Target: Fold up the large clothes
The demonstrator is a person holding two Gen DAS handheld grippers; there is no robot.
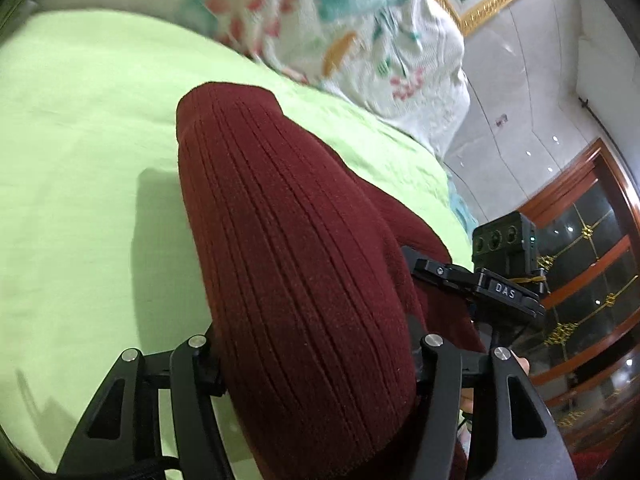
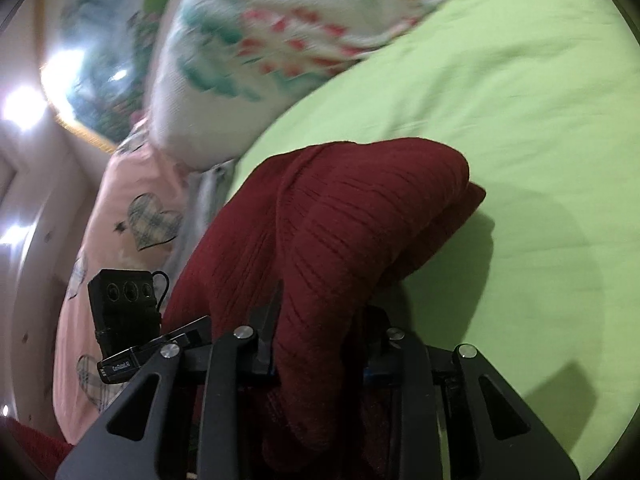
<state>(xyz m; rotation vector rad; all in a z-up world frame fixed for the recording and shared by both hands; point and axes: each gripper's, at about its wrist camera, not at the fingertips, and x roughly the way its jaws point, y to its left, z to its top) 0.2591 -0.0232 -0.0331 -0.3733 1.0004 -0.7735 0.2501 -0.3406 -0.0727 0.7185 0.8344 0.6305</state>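
A dark red ribbed knit garment point(image 1: 288, 240) hangs in a bunched fold over the light green bed sheet point(image 1: 80, 160). My left gripper point(image 1: 316, 364) is shut on a thick fold of it, with cloth draped over the fingers. In the right wrist view the same garment point(image 2: 340, 232) bulges forward from my right gripper point(image 2: 320, 356), which is shut on another fold. The fingertips of both are hidden by cloth. The right gripper point(image 1: 492, 284) shows close at the left one's right side.
A white quilt with a floral print point(image 1: 360, 28) lies rolled at the far side of the bed. A pink pillow with plaid hearts point(image 2: 120, 240) sits at the left. A wooden cabinet with glass doors point(image 1: 592, 264) stands past the bed's edge.
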